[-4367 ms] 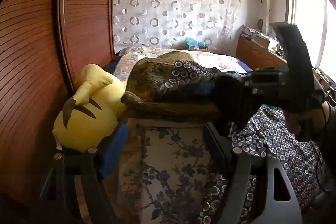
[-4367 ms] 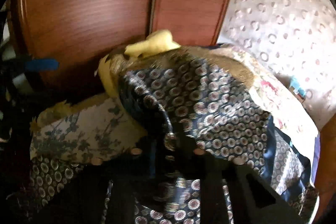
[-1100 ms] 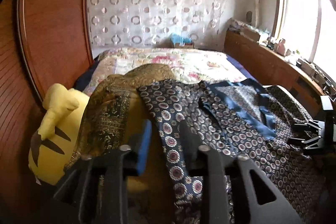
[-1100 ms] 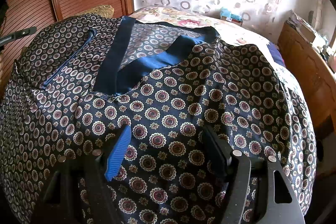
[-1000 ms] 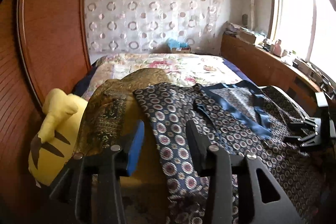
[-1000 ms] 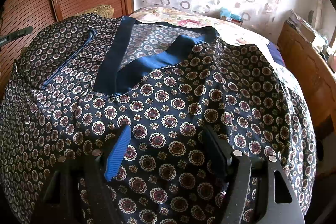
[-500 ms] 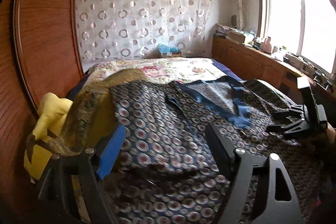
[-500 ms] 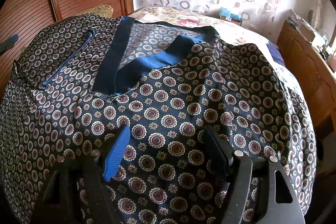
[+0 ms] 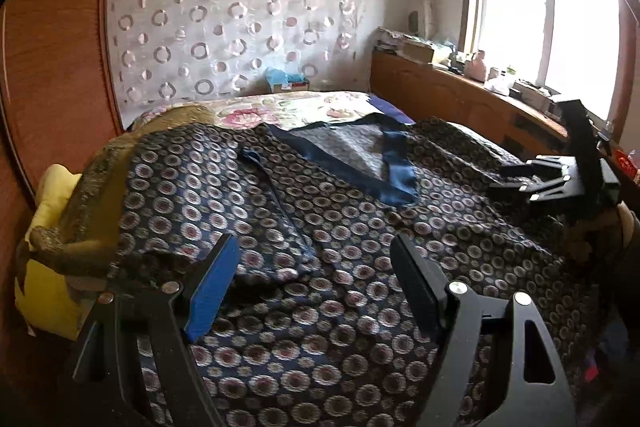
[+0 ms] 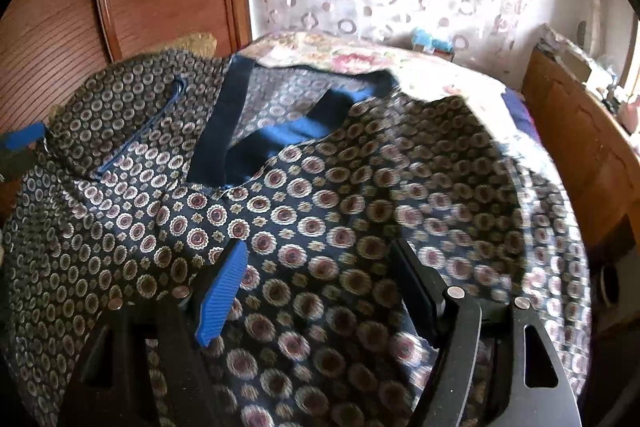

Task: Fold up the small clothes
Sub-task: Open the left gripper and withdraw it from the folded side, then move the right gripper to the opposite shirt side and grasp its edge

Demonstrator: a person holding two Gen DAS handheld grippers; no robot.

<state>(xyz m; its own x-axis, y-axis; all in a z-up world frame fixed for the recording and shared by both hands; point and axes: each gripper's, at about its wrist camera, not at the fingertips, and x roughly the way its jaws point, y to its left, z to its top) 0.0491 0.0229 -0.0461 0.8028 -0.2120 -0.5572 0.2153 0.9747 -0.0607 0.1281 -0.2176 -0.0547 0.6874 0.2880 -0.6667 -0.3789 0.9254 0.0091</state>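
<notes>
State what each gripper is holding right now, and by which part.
Nothing is held. The left gripper, whose jaws have just been opening, and the right gripper both stand open above the spread patterned garment, pads clear of the cloth.

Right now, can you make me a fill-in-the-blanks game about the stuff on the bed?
1. The patterned shirt spread on the bed has a collar band coloured ____.
2. The plush toy beside the wooden headboard is coloured ____.
3. The left gripper has its jaws ____, with nothing pinched between them.
4. The curtain behind the bed is printed with ____.

Missing words: blue; yellow; open; circles
</notes>
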